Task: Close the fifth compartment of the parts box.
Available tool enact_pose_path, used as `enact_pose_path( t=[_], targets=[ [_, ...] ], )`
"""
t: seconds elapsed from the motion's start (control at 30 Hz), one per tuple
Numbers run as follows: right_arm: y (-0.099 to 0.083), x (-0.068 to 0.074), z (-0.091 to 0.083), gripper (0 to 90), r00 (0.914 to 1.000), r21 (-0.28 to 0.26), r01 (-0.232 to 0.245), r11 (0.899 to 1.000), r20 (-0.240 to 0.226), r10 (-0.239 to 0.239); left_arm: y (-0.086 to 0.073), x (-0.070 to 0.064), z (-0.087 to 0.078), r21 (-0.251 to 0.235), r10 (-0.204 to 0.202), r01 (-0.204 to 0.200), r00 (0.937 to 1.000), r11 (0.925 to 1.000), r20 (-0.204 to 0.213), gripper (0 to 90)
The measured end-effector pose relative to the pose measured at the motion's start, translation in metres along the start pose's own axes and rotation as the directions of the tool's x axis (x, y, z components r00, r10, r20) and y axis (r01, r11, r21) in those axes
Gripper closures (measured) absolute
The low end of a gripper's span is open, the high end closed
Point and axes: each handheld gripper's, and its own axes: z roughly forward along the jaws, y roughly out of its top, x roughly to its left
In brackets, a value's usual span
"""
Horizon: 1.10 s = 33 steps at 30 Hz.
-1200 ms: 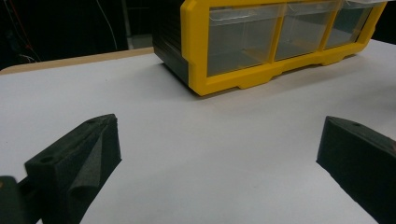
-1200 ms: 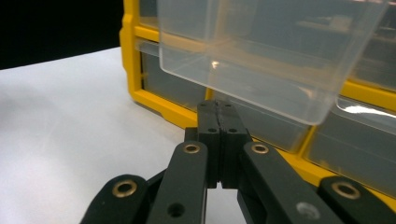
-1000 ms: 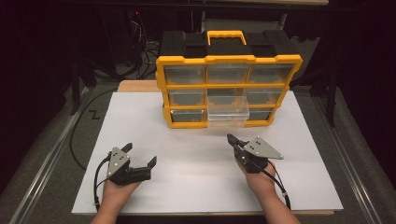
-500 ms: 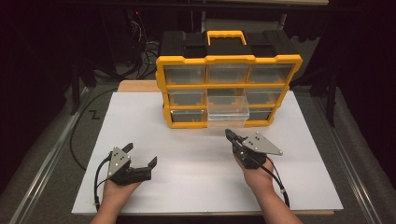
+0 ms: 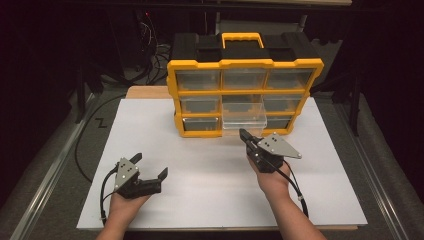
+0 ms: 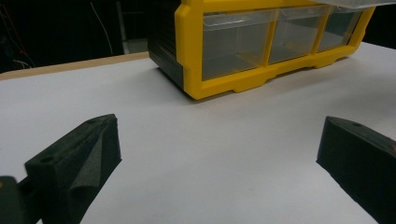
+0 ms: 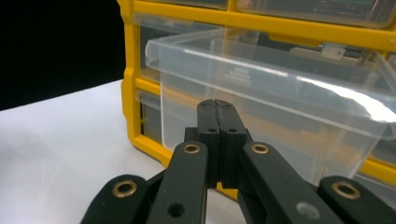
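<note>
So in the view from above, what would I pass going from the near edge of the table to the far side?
Left gripper, open, held in the person's hand → right gripper, jaws shut → pulled-out clear drawer → yellow organiser → its handle on top.

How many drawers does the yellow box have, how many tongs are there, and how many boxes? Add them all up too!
Drawers: 9, one of them, the middle drawer, pulled out
Tongs: 2, the left tongs open and the right tongs shut
Yellow box: 1
Total: 12
</note>
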Motion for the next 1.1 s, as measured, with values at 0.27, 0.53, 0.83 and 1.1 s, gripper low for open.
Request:
enact_pose_path(
  t=[0.27,0.53,0.83,1.1],
  targets=[
    [0.006,0.0,0.001,90.0,0.9999,-0.015,0.001,1.0,0.013,-0.001,0.0,0.0,0.0,-0.004,-0.002,0.002,1.0,1.0,-0.003,0.3],
    [0.008,-0.002,0.001,90.0,0.9997,-0.02,0.002,1.0,0.026,-0.001,0.0,0.0,-0.001,-0.011,-0.003,0.003,1.0,0.9999,-0.003,0.3],
    [0.009,-0.008,0.001,90.0,0.9989,-0.019,0.002,1.0,0.047,-0.002,0.001,0.0,-0.002,-0.008,-0.003,0.003,1.0,1.0,-0.001,0.3],
    [0.012,-0.008,0.005,90.0,0.9986,-0.01,0.014,1.0,0.051,-0.013,0.001,0.0,-0.002,-0.012,-0.007,0.007,1.0,0.9999,0.002,0.3]
  ],
)
